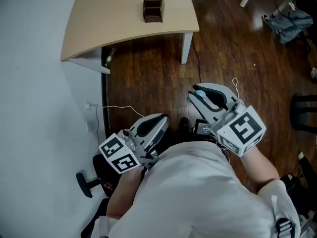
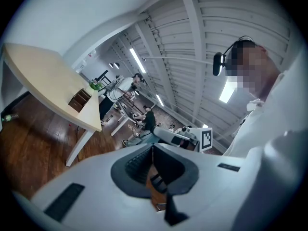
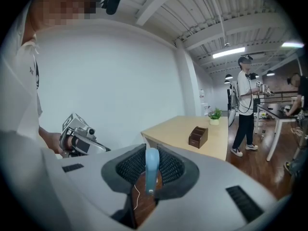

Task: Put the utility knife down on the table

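A light blue utility knife (image 3: pixel 152 173) stands upright between the dark pads of my right gripper (image 3: pixel 152 151), which is shut on it. From the head view the right gripper (image 1: pixel 197 94) is held over the wood floor in front of the person's chest, and the knife (image 1: pixel 202 98) shows as a blue strip in its jaws. My left gripper (image 1: pixel 161 119) is lower and to the left, its pads (image 2: pixel 139 163) pressed together with nothing between them. The beige table (image 1: pixel 114 19) lies ahead, well beyond both grippers.
A brown wooden organiser box (image 1: pixel 152 7) sits on the table near its far right side, and a small potted plant (image 3: pixel 215 114) stands further back. A white wall (image 1: pixel 34 133) runs along the left. A person (image 3: pixel 246 105) stands to the right of the table.
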{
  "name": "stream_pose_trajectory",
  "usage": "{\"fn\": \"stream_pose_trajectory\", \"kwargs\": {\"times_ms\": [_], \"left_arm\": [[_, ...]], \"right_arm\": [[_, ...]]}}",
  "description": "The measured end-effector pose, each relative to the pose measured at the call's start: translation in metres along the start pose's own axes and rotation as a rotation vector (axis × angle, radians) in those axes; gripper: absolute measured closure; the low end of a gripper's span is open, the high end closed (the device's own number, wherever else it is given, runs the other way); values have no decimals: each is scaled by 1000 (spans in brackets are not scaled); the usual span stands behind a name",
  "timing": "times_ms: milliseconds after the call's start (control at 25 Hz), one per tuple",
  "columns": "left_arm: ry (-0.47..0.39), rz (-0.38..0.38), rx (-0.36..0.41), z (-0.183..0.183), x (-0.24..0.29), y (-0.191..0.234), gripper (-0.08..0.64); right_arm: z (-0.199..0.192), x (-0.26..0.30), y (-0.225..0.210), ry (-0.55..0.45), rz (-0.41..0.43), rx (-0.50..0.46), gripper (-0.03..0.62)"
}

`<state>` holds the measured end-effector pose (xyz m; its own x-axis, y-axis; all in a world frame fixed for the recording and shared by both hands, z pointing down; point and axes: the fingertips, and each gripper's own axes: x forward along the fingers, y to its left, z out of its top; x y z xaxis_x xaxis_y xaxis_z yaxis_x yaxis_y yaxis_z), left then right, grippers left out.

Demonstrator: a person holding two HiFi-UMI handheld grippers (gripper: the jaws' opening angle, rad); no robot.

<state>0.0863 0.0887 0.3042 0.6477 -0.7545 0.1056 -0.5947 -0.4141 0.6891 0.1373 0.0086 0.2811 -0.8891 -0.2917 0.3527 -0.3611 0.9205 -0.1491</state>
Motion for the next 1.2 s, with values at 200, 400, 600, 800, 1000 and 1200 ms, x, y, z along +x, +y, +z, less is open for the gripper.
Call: {"fn": "stream_pose_trajectory", "kwargs": {"times_ms": [200, 400, 600, 800, 1000, 1200], "left_arm": [[18, 2, 12, 12, 11, 25, 557], [24, -5, 20, 38, 8, 59, 557], [65, -55, 21, 75, 1, 104, 557], [130, -109, 28, 121, -6, 155, 557], [184, -164, 33, 149, -9, 187, 557], [213, -215, 36, 171, -7, 215, 557]], "right_arm": [[-2, 30, -17, -7, 14, 14, 518], [7, 67, -20, 0, 23, 13, 518], [23, 118, -32, 1, -32, 26, 518], [45, 175, -45, 7, -106, 59, 518], [62, 213, -53, 6, -167, 66, 518], [69, 248, -66, 18, -221, 46, 518]]}}
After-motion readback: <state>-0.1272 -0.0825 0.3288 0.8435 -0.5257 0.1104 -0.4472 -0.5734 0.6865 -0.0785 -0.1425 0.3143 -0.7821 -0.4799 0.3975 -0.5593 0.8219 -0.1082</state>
